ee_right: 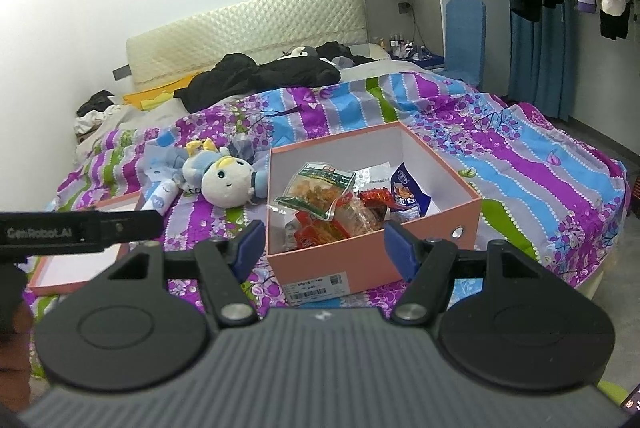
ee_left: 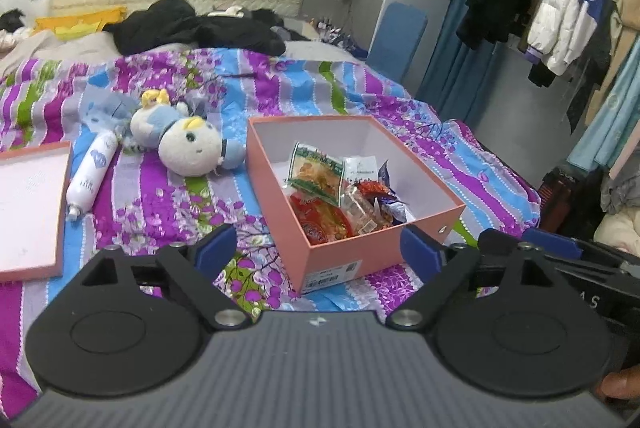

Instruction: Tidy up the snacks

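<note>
A pink box (ee_left: 276, 195) (ee_right: 436, 240) stands uncovered on the striped bedspread. Inside lie several snack packets: a green and orange one (ee_left: 318, 171) (ee_right: 320, 187), a red one (ee_left: 320, 220) (ee_right: 316, 234), a blue one (ee_left: 390, 203) (ee_right: 408, 195) and a clear wrapper (ee_left: 360, 207). My left gripper (ee_left: 320, 248) hovers open just in front of the box's near corner, nothing between its blue pads. My right gripper (ee_right: 325, 248) is also open and empty, in front of the box's near wall. Each gripper shows at the edge of the other's view.
The box's pink lid (ee_left: 28, 211) (ee_right: 76, 268) lies to the left. A plush toy (ee_left: 188, 143) and a white bottle (ee_left: 90, 171) lie between lid and box. Black clothes (ee_left: 192, 27) are piled near the headboard. Hanging coats (ee_left: 560, 7) line the right, past the bed's edge.
</note>
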Action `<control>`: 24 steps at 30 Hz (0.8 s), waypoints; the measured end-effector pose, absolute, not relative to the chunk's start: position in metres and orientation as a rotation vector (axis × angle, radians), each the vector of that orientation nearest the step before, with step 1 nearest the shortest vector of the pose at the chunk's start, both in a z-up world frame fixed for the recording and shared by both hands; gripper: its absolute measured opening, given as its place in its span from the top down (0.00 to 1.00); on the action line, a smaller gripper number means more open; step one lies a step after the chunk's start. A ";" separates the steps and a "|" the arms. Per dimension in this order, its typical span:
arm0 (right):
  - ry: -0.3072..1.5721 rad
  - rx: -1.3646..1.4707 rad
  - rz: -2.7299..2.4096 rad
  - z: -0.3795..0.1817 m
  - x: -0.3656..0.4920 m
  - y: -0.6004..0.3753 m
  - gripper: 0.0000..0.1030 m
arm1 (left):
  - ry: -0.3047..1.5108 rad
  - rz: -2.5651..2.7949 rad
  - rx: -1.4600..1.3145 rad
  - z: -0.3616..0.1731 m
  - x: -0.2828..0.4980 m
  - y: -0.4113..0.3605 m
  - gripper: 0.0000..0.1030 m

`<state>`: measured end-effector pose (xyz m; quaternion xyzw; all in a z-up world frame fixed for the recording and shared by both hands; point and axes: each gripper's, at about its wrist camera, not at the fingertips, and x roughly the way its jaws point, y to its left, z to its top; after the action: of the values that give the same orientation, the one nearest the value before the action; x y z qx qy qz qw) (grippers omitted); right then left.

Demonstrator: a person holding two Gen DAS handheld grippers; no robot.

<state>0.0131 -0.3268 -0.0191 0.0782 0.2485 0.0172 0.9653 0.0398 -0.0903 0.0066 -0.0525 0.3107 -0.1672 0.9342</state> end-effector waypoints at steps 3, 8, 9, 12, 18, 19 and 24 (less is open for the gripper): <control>0.499 0.156 0.029 -0.018 0.014 -0.327 0.34 | 0.616 -0.345 -0.094 0.011 0.037 -0.092 0.02; 0.477 0.154 0.001 -0.016 0.014 -0.331 0.00 | 0.620 -0.321 -0.090 0.015 0.040 -0.093 0.01; 0.481 0.156 0.002 -0.016 0.014 -0.331 0.00 | 0.620 -0.316 -0.092 0.016 0.041 -0.092 0.01; 0.483 0.164 0.008 -0.016 0.014 -0.333 0.00 | 0.618 -0.304 -0.093 0.018 0.041 -0.090 0.01; 0.482 0.160 -0.009 -0.018 0.016 -0.332 0.00 | 0.637 -0.278 -0.082 0.020 0.044 -0.089 0.00; 0.484 0.165 -0.007 -0.018 0.017 -0.332 0.00 | 0.638 -0.273 -0.082 0.020 0.045 -0.088 0.00; 0.480 0.156 0.001 -0.016 0.017 -0.330 0.00 | 0.632 -0.264 -0.079 0.023 0.046 -0.088 0.00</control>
<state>0.0172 -0.3303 -0.0161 0.0770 0.2376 0.0005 0.9683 0.0462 -0.0880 0.0230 -0.0390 0.3100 -0.1294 0.9411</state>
